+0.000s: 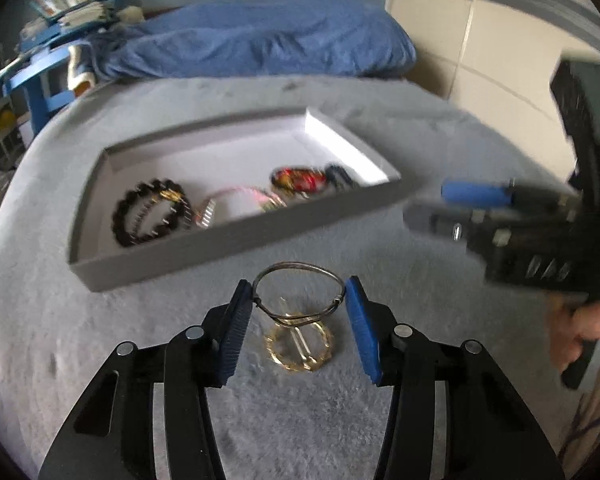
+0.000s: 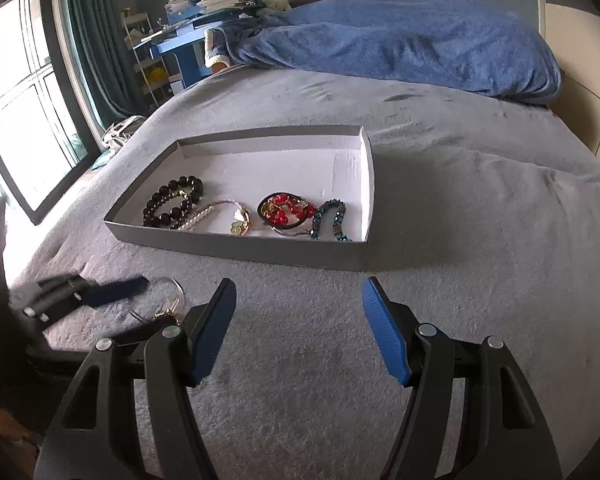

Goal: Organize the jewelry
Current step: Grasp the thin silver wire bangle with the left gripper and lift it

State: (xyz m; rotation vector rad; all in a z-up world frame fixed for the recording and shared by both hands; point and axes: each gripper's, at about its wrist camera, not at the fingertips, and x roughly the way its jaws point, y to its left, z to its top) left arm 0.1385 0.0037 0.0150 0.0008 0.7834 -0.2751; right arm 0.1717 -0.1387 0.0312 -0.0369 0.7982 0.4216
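My left gripper (image 1: pixel 299 312) brackets the wire bangle (image 1: pixel 299 292), jaws parted but touching its sides, ready to lift it. The tray (image 1: pixel 236 240) sits at 12 o'clock, holding the sorted bracelets. My right gripper (image 2: pixel 299 328) waits open and empty.

The left wrist camera looks forward along its own fingers, low over the grey bedspread (image 1: pixel 80 320), with the shallow grey box (image 1: pixel 228 240) just beyond the jaws; the right wrist camera faces the same box (image 2: pixel 236 248) from farther back, its jaws over bare bedspread (image 2: pixel 300 340); both views share box, bedspread and blue duvet (image 1: pixel 260 44).
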